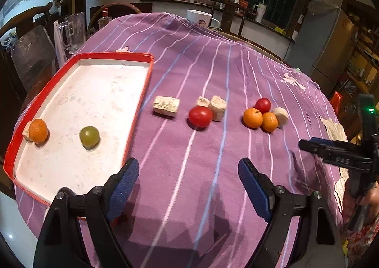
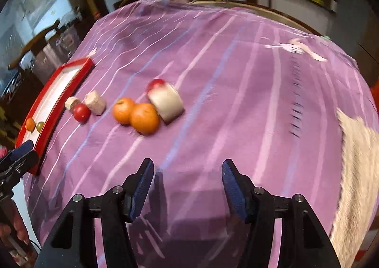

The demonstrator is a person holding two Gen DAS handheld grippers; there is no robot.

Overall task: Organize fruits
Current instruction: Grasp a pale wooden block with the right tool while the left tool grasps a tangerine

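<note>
The red-rimmed white tray (image 1: 139,99) lies at the left and holds an orange (image 1: 38,130), a green fruit (image 1: 89,136) and a pale piece (image 1: 26,132). On the purple striped cloth lie a pale chunk (image 1: 166,106), a red tomato (image 1: 200,116) against two pale chunks (image 1: 218,108), and further right two oranges (image 1: 252,117), a second tomato (image 1: 263,105) and a pale piece (image 1: 281,116). My left gripper (image 1: 188,170) hangs open over the cloth beside the tray's near corner. My right gripper (image 2: 187,170) is open and holds nothing, short of the two oranges (image 2: 144,118).
A white mug (image 1: 199,18) stands at the table's far edge. Glass mugs (image 1: 74,31) and a bottle (image 1: 104,18) stand beyond the tray. A pale crochet cloth (image 2: 355,161) covers the right edge. A hand (image 1: 360,199) holds the right gripper there.
</note>
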